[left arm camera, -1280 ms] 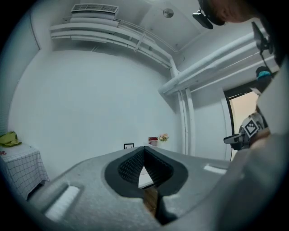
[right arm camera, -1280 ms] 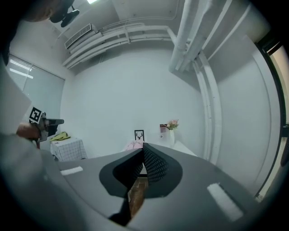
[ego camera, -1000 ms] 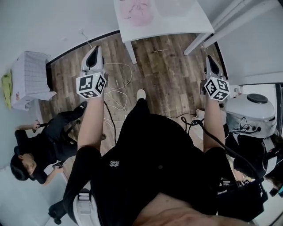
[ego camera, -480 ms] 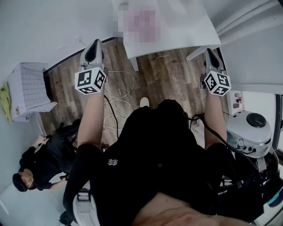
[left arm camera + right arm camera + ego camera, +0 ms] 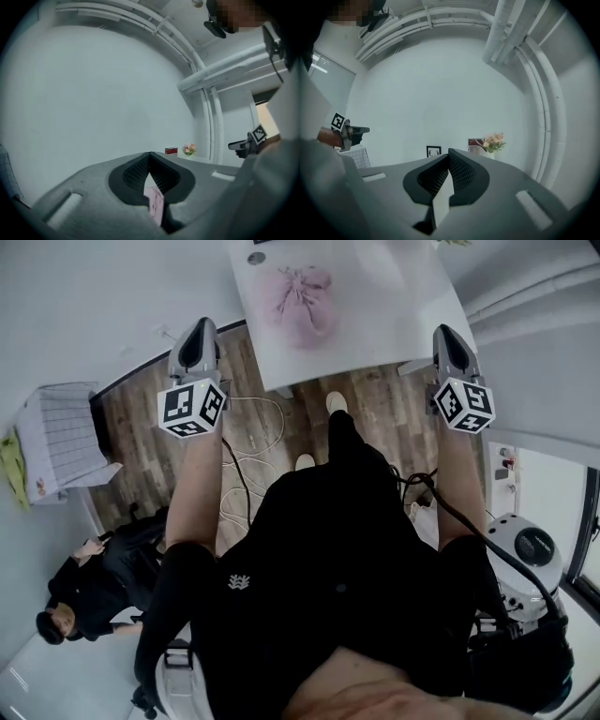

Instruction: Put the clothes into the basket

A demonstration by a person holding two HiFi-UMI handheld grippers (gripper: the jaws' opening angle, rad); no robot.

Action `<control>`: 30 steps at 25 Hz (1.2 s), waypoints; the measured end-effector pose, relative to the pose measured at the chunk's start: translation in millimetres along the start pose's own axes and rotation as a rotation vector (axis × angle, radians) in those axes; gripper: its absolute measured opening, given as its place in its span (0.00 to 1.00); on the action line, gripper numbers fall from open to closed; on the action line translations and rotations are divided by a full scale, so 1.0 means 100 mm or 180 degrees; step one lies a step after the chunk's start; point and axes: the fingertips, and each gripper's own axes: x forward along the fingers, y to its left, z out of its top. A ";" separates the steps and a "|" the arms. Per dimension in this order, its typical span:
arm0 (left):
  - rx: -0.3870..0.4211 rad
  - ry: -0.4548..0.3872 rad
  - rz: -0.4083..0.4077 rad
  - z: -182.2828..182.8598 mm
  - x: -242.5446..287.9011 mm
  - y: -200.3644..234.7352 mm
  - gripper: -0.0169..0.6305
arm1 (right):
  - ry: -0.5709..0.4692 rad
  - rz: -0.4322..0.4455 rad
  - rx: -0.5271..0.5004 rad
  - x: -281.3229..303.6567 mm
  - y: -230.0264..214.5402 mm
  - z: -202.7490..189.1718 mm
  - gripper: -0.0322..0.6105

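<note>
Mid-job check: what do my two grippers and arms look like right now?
Left gripper and right gripper are grey, tapered shells with black ribbed jaw pads. Each carries a white cube of black square markers. A black cable runs along the right arm. Sleeves are short and black.

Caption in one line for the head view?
Left claw and right claw, shut, face white table holding crumpled pink cloth.
</note>
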 end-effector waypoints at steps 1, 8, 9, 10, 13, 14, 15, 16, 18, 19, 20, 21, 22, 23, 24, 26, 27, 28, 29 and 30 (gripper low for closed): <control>0.0010 0.0017 0.0035 0.00 0.11 0.00 0.02 | 0.0002 0.0039 -0.0001 0.15 -0.06 0.02 0.05; 0.0044 0.0143 0.0377 0.03 0.74 -0.10 0.02 | -0.0023 0.0310 0.0126 0.97 -0.61 0.26 0.05; 0.0045 0.0156 0.0440 0.06 0.83 -0.06 0.02 | -0.0056 0.0382 0.0102 1.11 -0.61 0.37 0.05; 0.0046 0.0172 0.0504 0.09 0.93 0.02 0.02 | -0.0104 0.0458 0.0057 1.29 -0.59 0.49 0.05; 0.0075 0.0190 0.0657 0.11 1.26 0.15 0.02 | -0.0214 0.0712 -0.0057 1.75 -0.48 0.71 0.05; 0.0089 0.0185 0.0689 0.09 1.34 0.14 0.02 | -0.0221 0.0799 -0.0059 1.86 -0.46 0.71 0.05; 0.0099 0.0181 0.0713 0.05 1.41 0.12 0.02 | -0.0219 0.0880 -0.0050 1.96 -0.44 0.69 0.05; 0.0105 0.0183 0.0730 0.03 1.46 0.10 0.02 | -0.0212 0.0948 -0.0042 2.04 -0.43 0.67 0.05; 0.0108 0.0199 0.0742 0.01 1.52 0.07 0.02 | -0.0187 0.1035 -0.0041 2.15 -0.36 0.69 0.05; 0.0110 0.0208 0.0741 0.03 1.54 0.07 0.02 | -0.0174 0.1067 -0.0037 2.20 -0.31 0.72 0.05; 0.0114 0.0215 0.0742 0.03 1.56 0.09 0.02 | -0.0163 0.1105 -0.0032 2.25 -0.23 0.74 0.05; 0.0122 0.0219 0.0748 0.03 1.58 0.13 0.02 | -0.0149 0.1153 -0.0031 2.32 -0.14 0.74 0.05; 0.0130 0.0223 0.0757 0.01 1.61 0.18 0.02 | -0.0127 0.1211 -0.0037 2.39 -0.04 0.72 0.05; 0.0136 0.0230 0.0760 -0.03 1.65 0.22 0.02 | -0.0098 0.1272 -0.0048 2.46 0.06 0.68 0.05; 0.0140 0.0249 0.0749 -0.08 1.68 0.26 0.02 | -0.0064 0.1330 -0.0065 2.51 0.16 0.63 0.05; 0.0138 0.0312 0.0693 -0.21 1.73 0.31 0.02 | 0.0007 0.1410 -0.0098 2.58 0.35 0.54 0.05; 0.0125 0.0345 0.0656 -0.28 1.75 0.33 0.02 | 0.0041 0.1434 -0.0104 2.60 0.44 0.50 0.05; 0.0105 0.0374 0.0621 -0.35 1.77 0.35 0.02 | 0.0074 0.1454 -0.0099 2.63 0.53 0.46 0.05; 0.0081 0.0398 0.0589 -0.42 1.79 0.37 0.02 | 0.0105 0.1478 -0.0085 2.65 0.62 0.43 0.05; 0.0060 0.0417 0.0561 -0.49 1.81 0.39 0.02 | 0.0125 0.1511 -0.0069 2.67 0.72 0.39 0.05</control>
